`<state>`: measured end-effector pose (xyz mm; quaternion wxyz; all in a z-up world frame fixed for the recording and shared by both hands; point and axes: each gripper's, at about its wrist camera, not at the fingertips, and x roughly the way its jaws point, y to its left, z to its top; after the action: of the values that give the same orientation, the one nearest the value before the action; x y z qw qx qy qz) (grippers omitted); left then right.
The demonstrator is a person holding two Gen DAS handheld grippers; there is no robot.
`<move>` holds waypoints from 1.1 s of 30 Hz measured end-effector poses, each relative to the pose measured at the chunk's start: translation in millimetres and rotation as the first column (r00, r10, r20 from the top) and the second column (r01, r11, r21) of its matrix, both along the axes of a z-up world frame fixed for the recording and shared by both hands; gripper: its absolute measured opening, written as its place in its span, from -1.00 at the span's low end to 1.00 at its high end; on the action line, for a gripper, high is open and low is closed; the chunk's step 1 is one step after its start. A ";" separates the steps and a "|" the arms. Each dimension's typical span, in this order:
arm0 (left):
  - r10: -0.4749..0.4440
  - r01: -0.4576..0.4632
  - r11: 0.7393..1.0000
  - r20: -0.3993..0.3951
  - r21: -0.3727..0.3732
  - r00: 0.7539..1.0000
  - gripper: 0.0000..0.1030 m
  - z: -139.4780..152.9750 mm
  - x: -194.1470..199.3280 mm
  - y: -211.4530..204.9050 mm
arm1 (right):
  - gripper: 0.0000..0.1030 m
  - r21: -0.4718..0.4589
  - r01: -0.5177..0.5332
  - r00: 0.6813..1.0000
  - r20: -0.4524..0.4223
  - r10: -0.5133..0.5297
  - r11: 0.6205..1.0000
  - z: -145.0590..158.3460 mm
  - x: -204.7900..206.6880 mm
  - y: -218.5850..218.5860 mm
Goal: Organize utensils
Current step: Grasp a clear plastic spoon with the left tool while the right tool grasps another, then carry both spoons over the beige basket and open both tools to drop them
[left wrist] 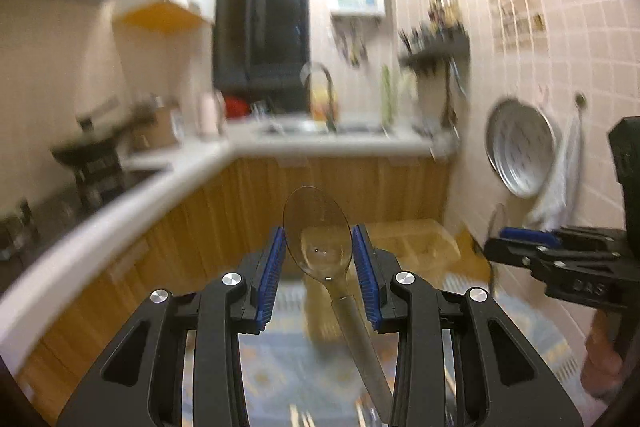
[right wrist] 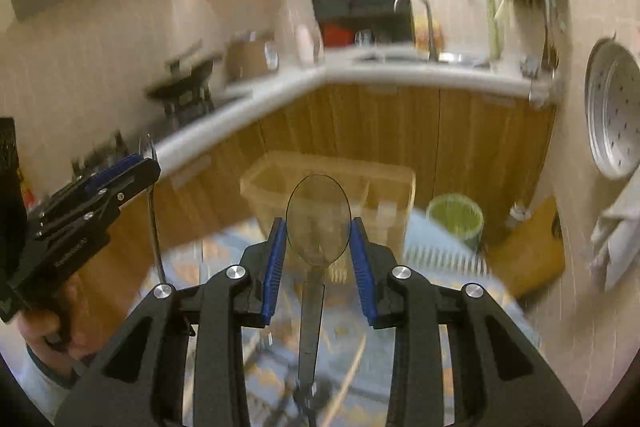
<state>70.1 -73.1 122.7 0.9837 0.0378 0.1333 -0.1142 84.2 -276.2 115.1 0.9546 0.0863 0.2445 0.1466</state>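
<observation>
Each hand carries one clear plastic spoon, bowl foremost and handle trailing back toward the wrist, which looks like a carry toward the pale translucent bin [right wrist: 332,183] on the floor below the counter [right wrist: 400,71], probably the place where utensils are to be sorted; the left hand-held gripper [left wrist: 319,247] is partly closed, its blue pads [left wrist: 272,267] pressing both edges of the bowl of the left spoon [left wrist: 318,227], whose handle slants off toward 5 o'clock; the right hand-held gripper [right wrist: 319,247] is likewise narrowed to a spoon's width, the pads [right wrist: 276,259] pinching the bowl of the right spoon [right wrist: 319,215], the handle dropping straight to 6 o'clock; gripping by the wide bowl rather than the thin handle likely keeps each spoon from swivelling; in the left view the bin sits at about 2 o'clock of the spoon, in the right view directly behind it; much of the kitchen is blurred.
</observation>
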 end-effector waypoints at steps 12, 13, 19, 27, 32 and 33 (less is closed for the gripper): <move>0.140 -0.132 0.990 0.257 -0.047 0.956 -0.36 27.3 88.3 -36.8 | -0.43 0.100 0.212 0.964 0.141 -0.225 0.972 43.0 75.3 -50.2; 0.150 -0.141 0.989 0.251 -0.053 0.956 -0.36 23.0 96.8 -37.9 | -0.43 0.092 0.222 0.962 0.139 -0.233 0.971 38.4 81.5 -50.6; 0.203 -0.197 0.979 0.227 -0.046 0.953 -0.36 -10.6 127.9 -38.3 | -0.43 0.024 0.262 0.957 0.122 -0.263 0.965 -6.6 110.0 -39.8; 0.225 -0.233 0.972 0.203 0.020 0.953 -0.35 -49.8 135.9 -41.1 | -0.42 -0.004 0.252 0.965 0.080 -0.251 0.968 -52.8 112.3 -30.3; 0.194 -0.196 0.981 0.146 0.002 0.970 -0.31 -55.3 130.6 -32.1 | -0.42 -0.040 0.208 0.976 0.071 -0.205 0.977 -58.1 98.5 -19.0; 0.181 -0.183 0.983 0.138 0.001 0.974 -0.25 -55.9 128.1 -29.9 | -0.42 -0.046 0.197 0.979 0.068 -0.194 0.979 -57.9 94.4 -16.7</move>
<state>198.3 -103.0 66.8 0.9966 0.0397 0.0691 -0.0197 178.6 -292.9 57.2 0.9736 0.0803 0.2083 0.0484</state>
